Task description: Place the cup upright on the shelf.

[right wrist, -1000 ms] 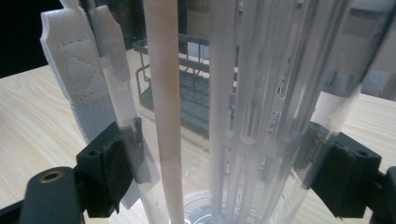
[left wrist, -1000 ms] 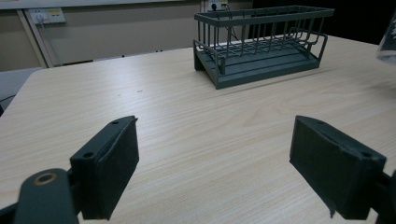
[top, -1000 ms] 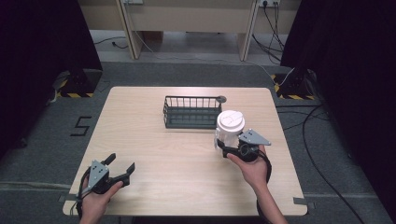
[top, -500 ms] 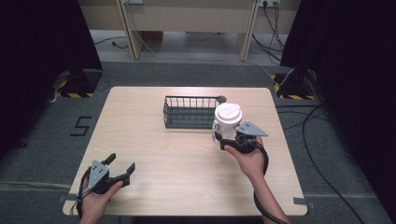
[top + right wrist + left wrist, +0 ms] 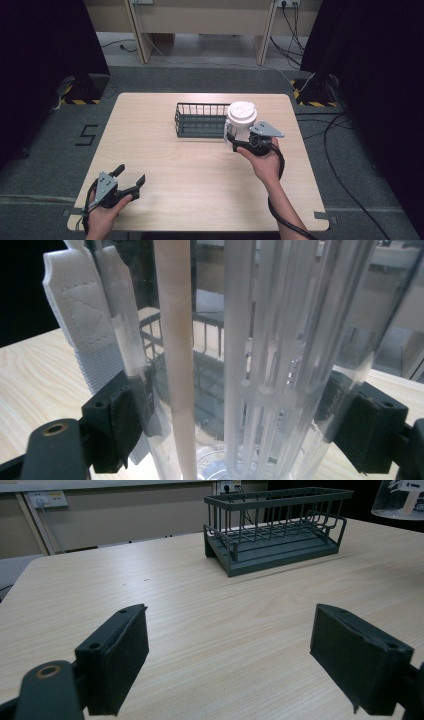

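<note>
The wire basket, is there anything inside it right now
No, the wire basket stands bare inside in the left gripper view, its slatted floor uncovered.

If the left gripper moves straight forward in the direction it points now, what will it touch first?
Probably the dark wire basket. In the left gripper view it stands ahead of the open left gripper, a little right of centre, with bare light wooden table before it. Depth is unclear, so the gripper might pass its left end.
</note>
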`<state>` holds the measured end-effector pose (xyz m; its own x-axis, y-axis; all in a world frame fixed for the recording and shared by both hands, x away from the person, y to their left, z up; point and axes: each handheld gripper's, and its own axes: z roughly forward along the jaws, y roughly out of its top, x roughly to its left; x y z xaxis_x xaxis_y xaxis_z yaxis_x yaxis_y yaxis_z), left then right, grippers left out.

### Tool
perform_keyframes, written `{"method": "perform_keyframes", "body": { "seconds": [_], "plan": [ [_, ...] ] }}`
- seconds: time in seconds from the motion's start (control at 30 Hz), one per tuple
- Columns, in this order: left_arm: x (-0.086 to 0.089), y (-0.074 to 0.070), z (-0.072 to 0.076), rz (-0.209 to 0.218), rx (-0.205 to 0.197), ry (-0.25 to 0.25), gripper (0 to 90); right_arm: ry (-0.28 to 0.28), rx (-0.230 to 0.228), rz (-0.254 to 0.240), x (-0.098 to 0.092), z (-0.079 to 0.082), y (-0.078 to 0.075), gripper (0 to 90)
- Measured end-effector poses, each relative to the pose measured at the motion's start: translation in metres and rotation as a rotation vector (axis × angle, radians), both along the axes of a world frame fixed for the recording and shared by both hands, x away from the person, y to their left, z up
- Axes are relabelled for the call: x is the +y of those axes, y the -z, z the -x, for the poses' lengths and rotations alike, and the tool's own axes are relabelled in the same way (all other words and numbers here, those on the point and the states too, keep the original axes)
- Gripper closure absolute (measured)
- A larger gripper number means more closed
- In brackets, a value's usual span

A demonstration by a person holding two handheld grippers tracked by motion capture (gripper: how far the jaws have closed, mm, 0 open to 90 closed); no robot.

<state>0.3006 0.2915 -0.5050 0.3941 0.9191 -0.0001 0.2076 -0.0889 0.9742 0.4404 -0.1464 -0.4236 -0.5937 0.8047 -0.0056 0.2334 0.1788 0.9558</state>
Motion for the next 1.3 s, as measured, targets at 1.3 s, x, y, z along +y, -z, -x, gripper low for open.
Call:
{"method": "perform_keyframes", "body": {
  "seconds": [1.3],
  "plan": [
    [0.000, 0.000, 0.000, -0.001, 0.002, 0.002, 14.8, -0.007, -0.027, -0.010, 0.035, -0.033, -0.038, 18.5]
  ]
}}
